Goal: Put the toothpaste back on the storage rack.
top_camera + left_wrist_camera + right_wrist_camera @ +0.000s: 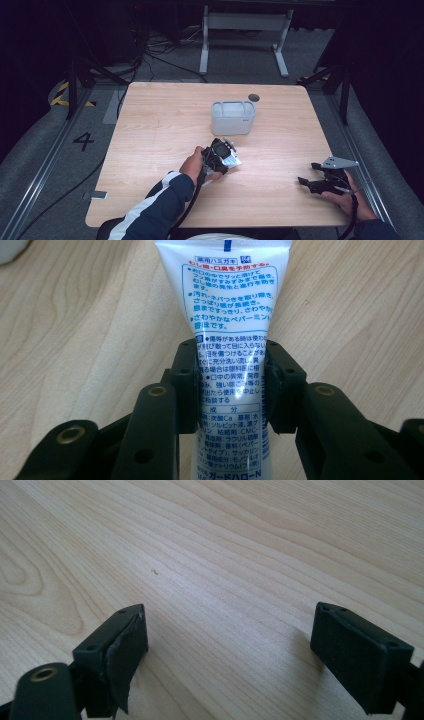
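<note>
The left gripper is pinching a white plastic tube, its two black jaws pressing in on the tube's flattened, narrowing lower part from either side. The tube is soft and glossy, catching a small gleam of light between the pads, and its skin is carrying dense blue print with a red line near the wider end. It is fanning out from the grip toward the top of the left gripper view, lying just over the pale wooden table.

In the high view the left gripper is sitting near the middle of the table, with the person's left hand wrapping around its body and a dark sleeve with a white stripe trailing back to the near edge. The tube is showing as a small white patch at the gripper's right side. Just beyond it a translucent, rounded-corner plastic bin is standing upright, apart from the gripper.

The right gripper is resting near the table's right edge in the person's right hand, well apart from the tube. Its blocky, matt black jaws are standing spread wide over bare wood grain, with nothing between them; the pad on one of them is looking frayed at its edge.
</note>
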Available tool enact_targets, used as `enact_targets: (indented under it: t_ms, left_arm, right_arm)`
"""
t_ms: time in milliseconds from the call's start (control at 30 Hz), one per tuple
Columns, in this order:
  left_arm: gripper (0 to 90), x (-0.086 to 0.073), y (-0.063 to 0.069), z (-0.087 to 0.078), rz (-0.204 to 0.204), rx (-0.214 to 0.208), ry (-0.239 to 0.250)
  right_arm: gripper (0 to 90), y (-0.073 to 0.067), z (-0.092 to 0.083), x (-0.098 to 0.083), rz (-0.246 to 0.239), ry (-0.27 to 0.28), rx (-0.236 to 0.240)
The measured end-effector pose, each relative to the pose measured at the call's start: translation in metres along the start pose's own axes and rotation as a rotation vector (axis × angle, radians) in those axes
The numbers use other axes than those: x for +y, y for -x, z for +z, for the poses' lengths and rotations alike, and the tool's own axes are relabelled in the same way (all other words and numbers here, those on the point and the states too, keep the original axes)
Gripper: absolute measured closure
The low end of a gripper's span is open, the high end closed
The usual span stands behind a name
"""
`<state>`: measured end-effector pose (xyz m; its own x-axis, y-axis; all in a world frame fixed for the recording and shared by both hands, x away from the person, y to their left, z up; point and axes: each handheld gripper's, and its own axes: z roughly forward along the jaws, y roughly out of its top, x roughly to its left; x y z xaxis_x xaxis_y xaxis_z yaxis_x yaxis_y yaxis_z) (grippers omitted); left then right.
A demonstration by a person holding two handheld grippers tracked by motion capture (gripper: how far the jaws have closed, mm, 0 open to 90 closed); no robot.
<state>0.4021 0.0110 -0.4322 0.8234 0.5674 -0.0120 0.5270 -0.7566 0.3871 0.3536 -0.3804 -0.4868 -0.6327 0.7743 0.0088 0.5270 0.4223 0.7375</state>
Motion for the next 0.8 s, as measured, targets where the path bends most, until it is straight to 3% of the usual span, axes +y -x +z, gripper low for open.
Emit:
enact_targets:
  t_ms: [233,800]
  left_arm:
    - [65.2,-0.01,-0.005,-0.014,-0.017,-0.031,0.091]
    - [65.5,-0.014,-0.01,-0.051,-0.011,-0.027,0.271]
  right_arm:
    - [15.6,0.0,0.0,0.0,-0.002,0.0,0.0]
    - [15.6,0.0,0.0,0.0,-0.002,0.0,0.0]
